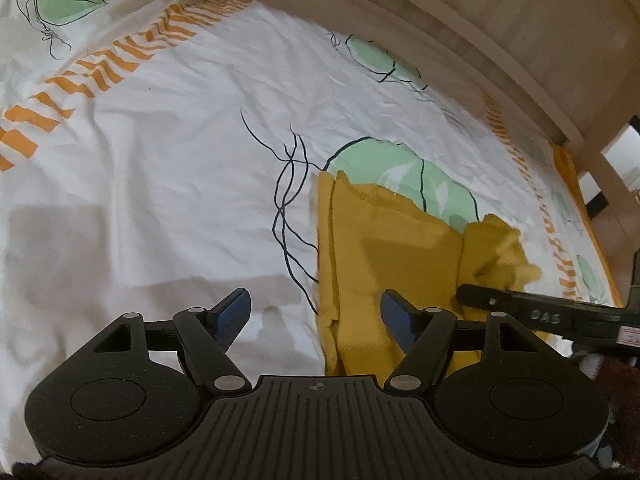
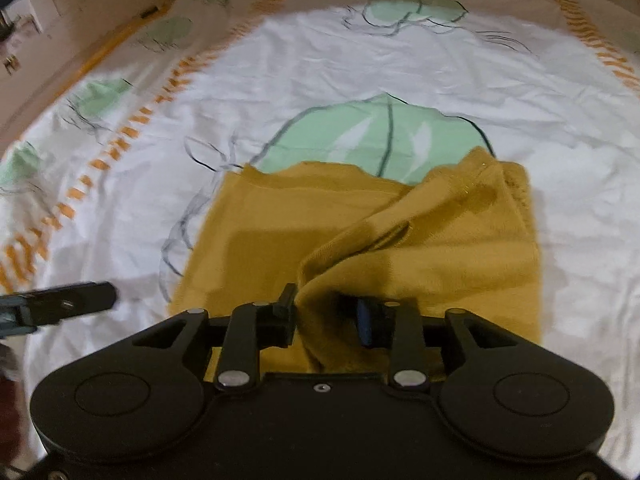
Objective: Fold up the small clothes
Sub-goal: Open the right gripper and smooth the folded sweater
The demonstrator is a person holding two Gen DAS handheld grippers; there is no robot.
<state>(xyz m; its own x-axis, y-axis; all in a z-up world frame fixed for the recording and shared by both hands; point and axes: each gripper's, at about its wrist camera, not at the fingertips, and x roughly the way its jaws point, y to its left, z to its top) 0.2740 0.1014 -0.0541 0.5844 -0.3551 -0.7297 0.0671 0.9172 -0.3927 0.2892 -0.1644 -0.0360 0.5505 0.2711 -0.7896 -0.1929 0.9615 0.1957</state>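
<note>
Where the right gripper (image 2: pixel 326 316) hangs closest to its own camera, its jaws stand partly apart with a raised fold of the mustard-yellow garment (image 2: pixel 360 232) between them; whether the pads press the cloth I cannot tell. The garment is a soft, fuzzy knit, lying mostly flat on the bedsheet (image 2: pixel 280 60), its right side rumpled where a flap is lifted and doubled over. In the left wrist view the left gripper (image 1: pixel 316 314) holds its blue-padded fingers (image 1: pixel 234 314) wide apart, gripping nothing, over the garment's left edge (image 1: pixel 384 248). The sheet beyond is white with pale green leaf shapes, thin dark lines and an orange dashed border. Farthest off runs a pale wooden bed frame (image 1: pixel 500 28).
</note>
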